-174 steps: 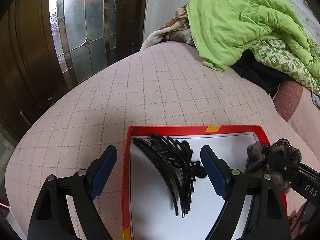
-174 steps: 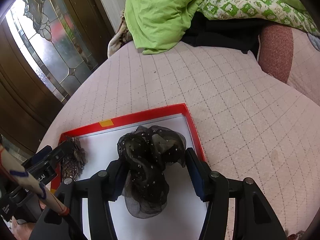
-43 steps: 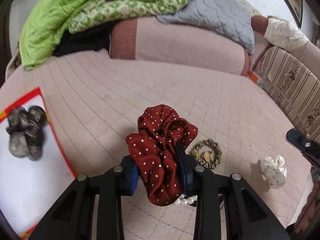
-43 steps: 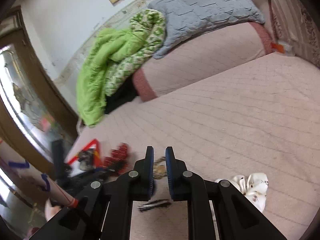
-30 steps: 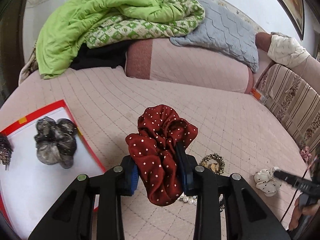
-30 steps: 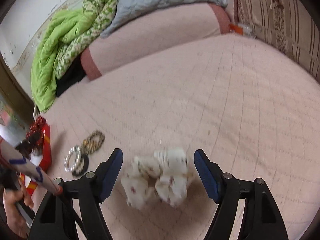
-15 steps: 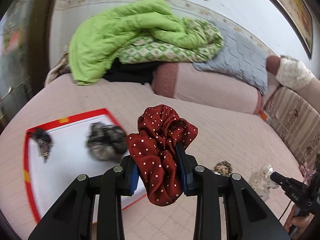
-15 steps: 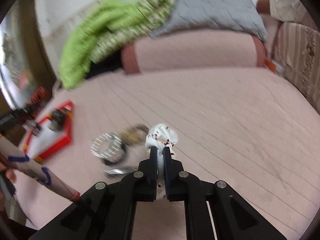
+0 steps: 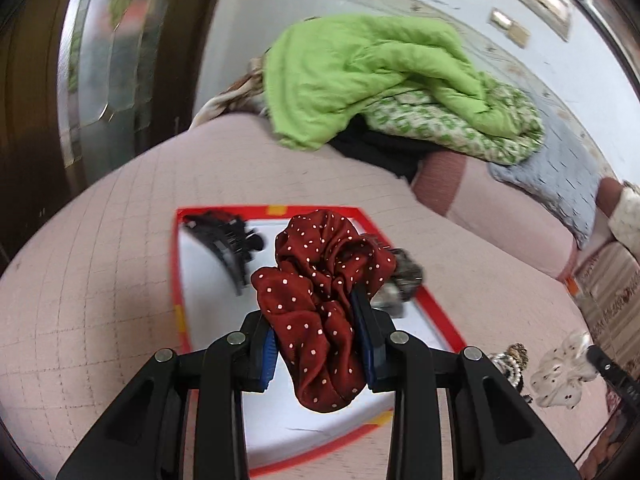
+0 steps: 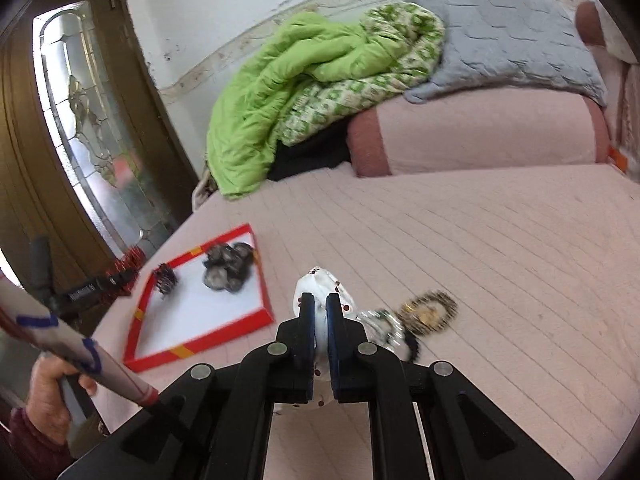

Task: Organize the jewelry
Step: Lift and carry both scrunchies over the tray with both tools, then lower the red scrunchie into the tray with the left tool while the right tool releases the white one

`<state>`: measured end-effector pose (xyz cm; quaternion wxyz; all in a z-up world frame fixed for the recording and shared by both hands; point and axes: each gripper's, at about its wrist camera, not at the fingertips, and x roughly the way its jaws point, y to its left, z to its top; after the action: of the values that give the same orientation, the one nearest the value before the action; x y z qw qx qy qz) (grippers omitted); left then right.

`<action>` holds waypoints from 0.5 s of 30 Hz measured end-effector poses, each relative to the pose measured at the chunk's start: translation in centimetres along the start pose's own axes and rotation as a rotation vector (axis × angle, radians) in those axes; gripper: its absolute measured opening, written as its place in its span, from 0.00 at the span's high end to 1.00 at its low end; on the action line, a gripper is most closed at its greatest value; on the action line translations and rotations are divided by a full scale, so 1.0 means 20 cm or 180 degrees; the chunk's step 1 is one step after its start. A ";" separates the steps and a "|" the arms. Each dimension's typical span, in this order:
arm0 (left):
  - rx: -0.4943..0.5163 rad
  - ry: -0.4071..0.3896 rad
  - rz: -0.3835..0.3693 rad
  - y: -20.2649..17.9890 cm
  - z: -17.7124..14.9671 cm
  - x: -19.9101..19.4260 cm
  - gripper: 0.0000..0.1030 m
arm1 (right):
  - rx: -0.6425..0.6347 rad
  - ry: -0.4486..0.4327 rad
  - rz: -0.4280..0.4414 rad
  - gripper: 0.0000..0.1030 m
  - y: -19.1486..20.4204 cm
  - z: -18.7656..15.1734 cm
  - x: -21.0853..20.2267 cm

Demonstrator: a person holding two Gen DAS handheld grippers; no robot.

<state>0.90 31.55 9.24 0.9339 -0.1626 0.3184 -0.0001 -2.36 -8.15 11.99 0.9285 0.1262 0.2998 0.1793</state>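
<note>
Pink quilted bedding is stretching across the whole bed, with a green blanket and a grey pillow heaped along the far wall and a glazed wooden door standing off to one side. On the bedding a red-rimmed tray with a white floor is lying flat, holding a black claw clip near its far corner and a dark grey scrunchie toward its other side.

Over the tray, the left gripper is clamping a dark red polka-dot scrunchie between its blue pads, the fabric bulging above and drooping below the fingers. It looks clear of the tray floor, though I cannot be sure.

Further along the bed, the right gripper is pinching a white spotted scrunchie, its jaws nearly together with the cloth squeezed thin between them. Just beside it, on the bedding, a pearl bracelet and a gold-and-black beaded ring are lying close together, outside the tray.
</note>
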 end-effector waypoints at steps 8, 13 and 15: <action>-0.0112 0.0159 0.0051 0.12 0.01 0.11 0.70 | -0.0085 0.0263 0.0514 0.94 0.36 0.11 0.30; -0.0159 0.0255 0.0064 0.12 0.02 0.20 0.70 | -0.0408 0.0362 0.0649 0.94 0.67 0.23 0.59; -0.0156 0.0292 0.0091 0.11 0.03 0.23 0.70 | -0.0439 0.0413 0.0683 0.94 0.76 0.30 0.72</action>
<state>4.64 33.42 6.34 0.9140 -0.1806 0.3631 0.0135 8.20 10.79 14.60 0.8891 0.0815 0.3309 0.3056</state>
